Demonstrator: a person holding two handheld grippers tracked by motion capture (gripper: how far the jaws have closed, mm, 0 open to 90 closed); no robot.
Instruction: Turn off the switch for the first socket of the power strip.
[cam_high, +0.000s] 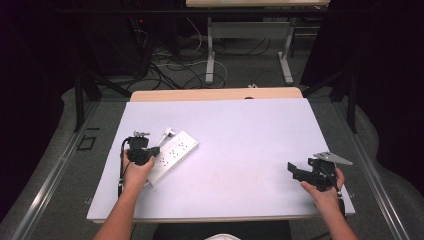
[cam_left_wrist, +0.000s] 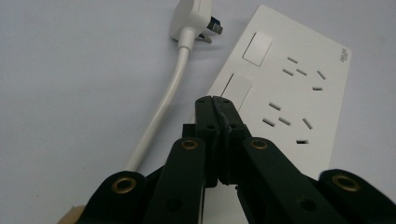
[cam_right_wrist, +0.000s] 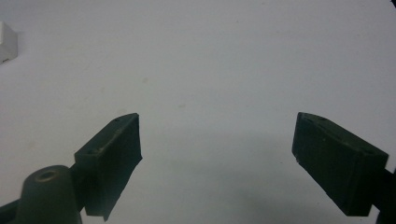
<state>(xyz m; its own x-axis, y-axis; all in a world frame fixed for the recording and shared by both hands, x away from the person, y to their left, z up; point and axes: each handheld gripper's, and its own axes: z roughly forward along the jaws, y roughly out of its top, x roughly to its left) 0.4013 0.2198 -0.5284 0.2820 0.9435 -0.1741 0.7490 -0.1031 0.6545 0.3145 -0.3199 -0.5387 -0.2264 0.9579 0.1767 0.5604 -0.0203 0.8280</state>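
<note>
The left gripper (cam_left_wrist: 215, 100) hovers over the white power strip (cam_high: 172, 152), jaws pressed together, apparently empty. The plug (cam_left_wrist: 194, 21) lies beside the strip. The right gripper (cam_right_wrist: 217, 154) rests well apart, jaws spread.

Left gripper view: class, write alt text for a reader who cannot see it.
The left gripper, jaws shut with nothing between them, points at a white power strip on the pale table. The strip's unplugged white plug and cable lie beside it.
</note>
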